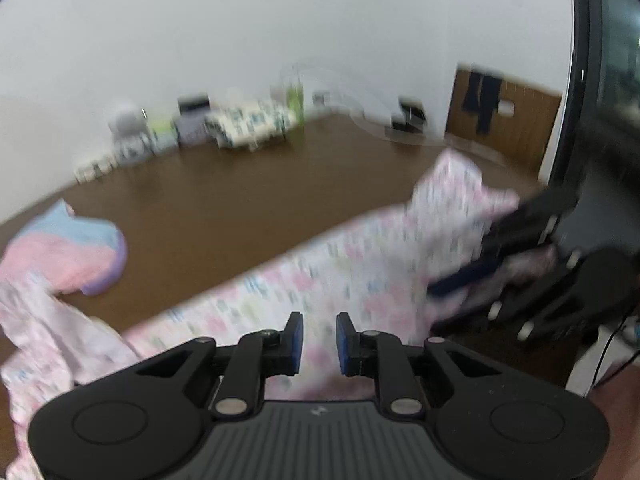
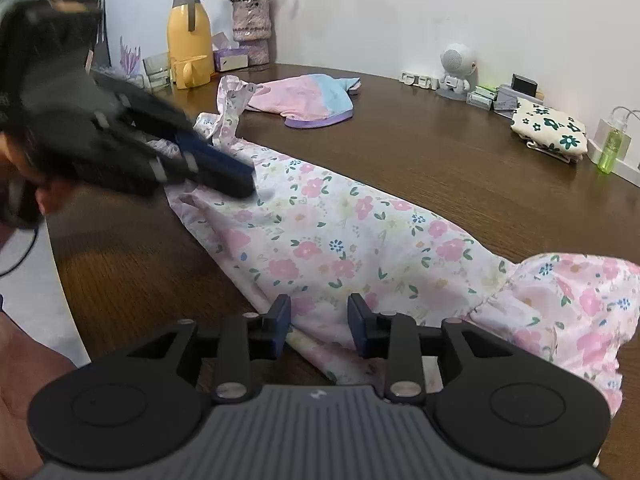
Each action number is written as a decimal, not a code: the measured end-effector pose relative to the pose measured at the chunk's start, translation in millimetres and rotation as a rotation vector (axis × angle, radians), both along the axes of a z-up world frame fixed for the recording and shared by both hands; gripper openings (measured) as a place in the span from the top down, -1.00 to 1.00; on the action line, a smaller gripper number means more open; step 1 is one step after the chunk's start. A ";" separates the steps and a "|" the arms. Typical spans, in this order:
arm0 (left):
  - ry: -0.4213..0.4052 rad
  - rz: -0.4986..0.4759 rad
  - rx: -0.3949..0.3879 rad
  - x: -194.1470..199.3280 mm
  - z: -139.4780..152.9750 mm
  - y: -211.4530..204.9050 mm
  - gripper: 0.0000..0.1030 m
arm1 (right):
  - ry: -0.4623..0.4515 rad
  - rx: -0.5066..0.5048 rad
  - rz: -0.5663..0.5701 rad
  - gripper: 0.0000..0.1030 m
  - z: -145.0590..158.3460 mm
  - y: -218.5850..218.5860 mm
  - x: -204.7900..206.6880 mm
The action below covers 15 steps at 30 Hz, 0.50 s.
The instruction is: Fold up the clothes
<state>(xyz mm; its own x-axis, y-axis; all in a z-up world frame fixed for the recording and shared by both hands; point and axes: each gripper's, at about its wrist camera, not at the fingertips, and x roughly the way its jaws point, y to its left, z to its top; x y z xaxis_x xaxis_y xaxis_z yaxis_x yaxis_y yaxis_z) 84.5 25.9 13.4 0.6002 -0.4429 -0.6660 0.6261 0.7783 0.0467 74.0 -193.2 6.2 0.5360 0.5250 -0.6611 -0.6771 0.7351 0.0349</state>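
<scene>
A long floral garment (image 2: 340, 240), white with pink flowers, lies stretched across the brown table (image 2: 440, 152). My right gripper (image 2: 319, 328) hovers over its near edge with the jaws apart, the cloth lying under the gap and not pinched. In the blurred left wrist view, my left gripper (image 1: 319, 344) stands open just above the same garment (image 1: 320, 276). From the right wrist view the left gripper (image 2: 244, 178) is at the garment's far left end, where the fabric is bunched. The right gripper (image 1: 440, 286) shows in the left wrist view over the garment's other end.
A pink, blue and purple garment (image 2: 308, 98) lies further back. Along the wall stand a yellow jug (image 2: 190, 40), a flower vase (image 2: 252, 28), a small white robot figure (image 2: 456, 68), a folded cream floral cloth (image 2: 548, 128) and a green bottle (image 2: 610, 152). The table's rounded edge (image 2: 64, 264) drops off at the left.
</scene>
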 end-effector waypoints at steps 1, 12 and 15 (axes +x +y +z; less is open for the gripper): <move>-0.018 -0.003 0.004 -3.8 -2.6 -0.4 0.70 | 0.003 0.006 -0.003 0.37 0.0 -1.8 -0.4; -0.019 0.042 -0.007 -22.7 -12.4 13.5 0.69 | -0.033 0.108 -0.190 0.36 19.7 -39.2 25.2; -0.023 0.056 -0.013 -25.0 -13.4 13.9 0.69 | -0.006 0.066 -0.169 0.36 11.9 -36.6 29.0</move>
<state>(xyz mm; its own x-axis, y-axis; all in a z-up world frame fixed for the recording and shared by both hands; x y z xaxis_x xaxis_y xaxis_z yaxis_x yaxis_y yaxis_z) 59.5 39.8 0.0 0.6392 -0.4166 -0.6464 0.5805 0.8127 0.0502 103.0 -229.8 18.1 0.6240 0.4695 -0.6247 -0.5447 0.8345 0.0831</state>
